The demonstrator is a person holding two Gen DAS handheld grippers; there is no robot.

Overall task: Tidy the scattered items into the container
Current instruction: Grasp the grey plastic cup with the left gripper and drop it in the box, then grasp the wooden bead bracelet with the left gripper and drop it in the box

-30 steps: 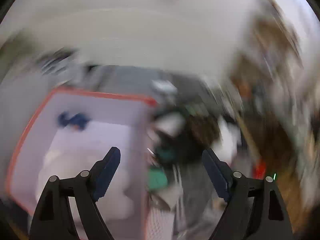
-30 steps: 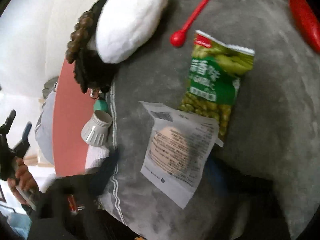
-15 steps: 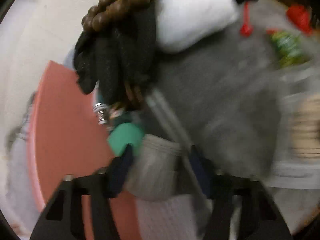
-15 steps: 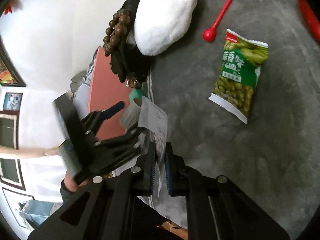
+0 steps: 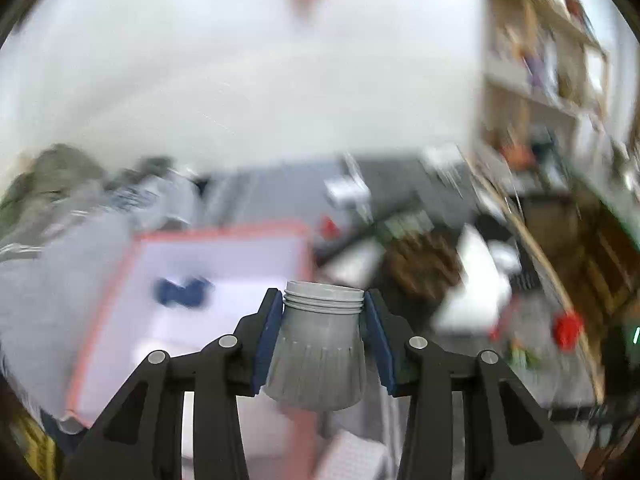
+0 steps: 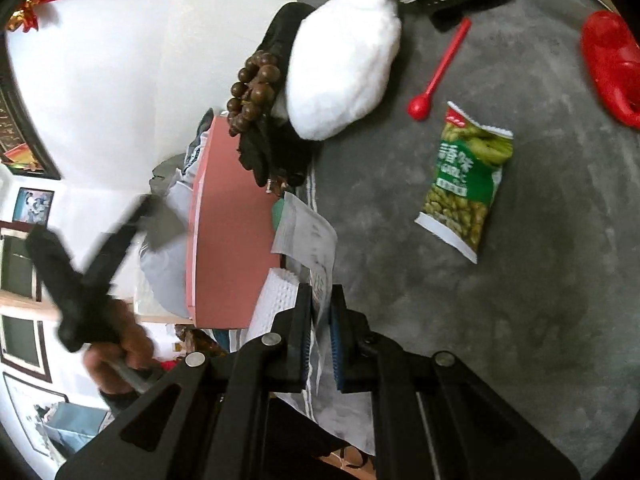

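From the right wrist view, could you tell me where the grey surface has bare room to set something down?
The widest bare patch of the grey surface lies below the green snack packet. A narrower strip runs between that packet and the red scoop. It is crowded around the white plush, wooden beads and red spoon.

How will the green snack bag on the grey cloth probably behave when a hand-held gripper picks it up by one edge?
The green snack bag looks like thin glossy film, so it will probably flop and may slip between the pads. It lies nearly flat, so it is likely light. The peas printed on it suggest loose contents that could shift toward the hanging end.
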